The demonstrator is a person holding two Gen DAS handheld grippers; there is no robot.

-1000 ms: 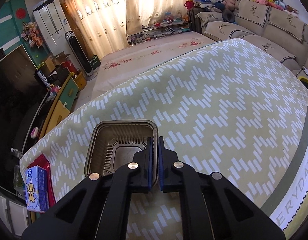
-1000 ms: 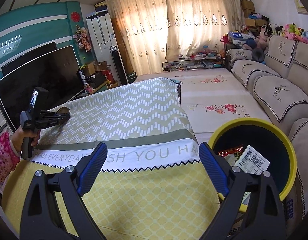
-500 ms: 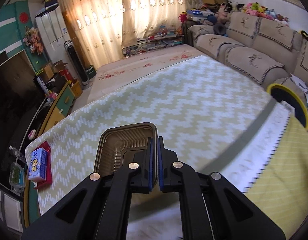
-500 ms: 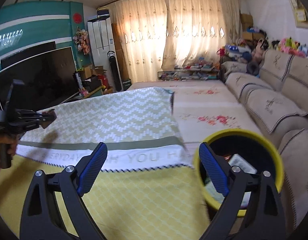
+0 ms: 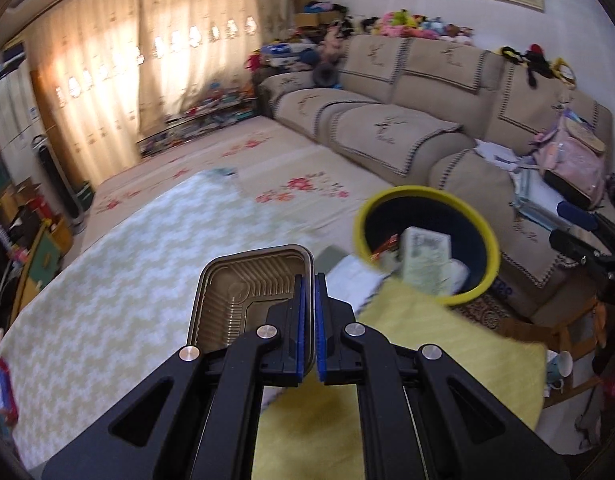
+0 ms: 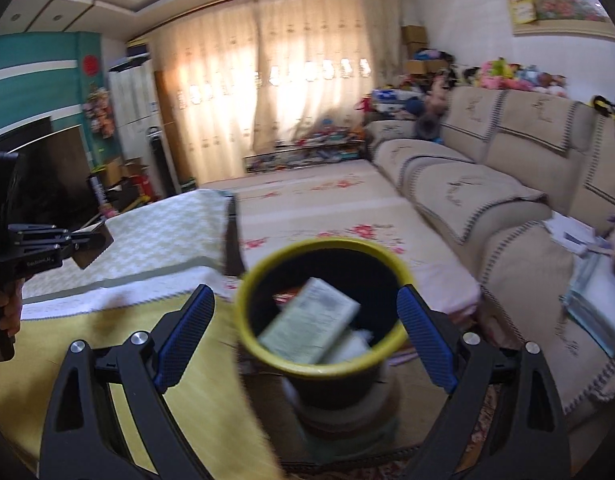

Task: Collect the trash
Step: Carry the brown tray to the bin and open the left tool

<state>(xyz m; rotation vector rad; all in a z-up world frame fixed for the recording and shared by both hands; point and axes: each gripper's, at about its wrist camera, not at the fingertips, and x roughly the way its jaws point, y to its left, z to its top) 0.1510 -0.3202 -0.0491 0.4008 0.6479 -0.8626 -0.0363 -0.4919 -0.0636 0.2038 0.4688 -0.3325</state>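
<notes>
The right gripper (image 6: 305,334) hangs with jaws spread wide over the yellow-rimmed bin (image 6: 267,350), which holds a pale carton (image 6: 311,326). At far left, the left gripper (image 6: 77,246) grips a dark tray (image 6: 95,246).

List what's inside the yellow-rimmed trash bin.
Inside the trash bin: a pale printed carton lying tilted on top, red packaging behind it, and something white beside it. Motion blur hides detail; anything beneath the carton is covered.

Left gripper (image 5: 310,280): black arms, blue pads pressed nearly together, clamped on the near rim of a brown ribbed plastic tray (image 5: 249,286); right gripper (image 6: 305,334): blue-padded fingers spread wide, gripping nothing, pointed forward and slightly down.
</notes>
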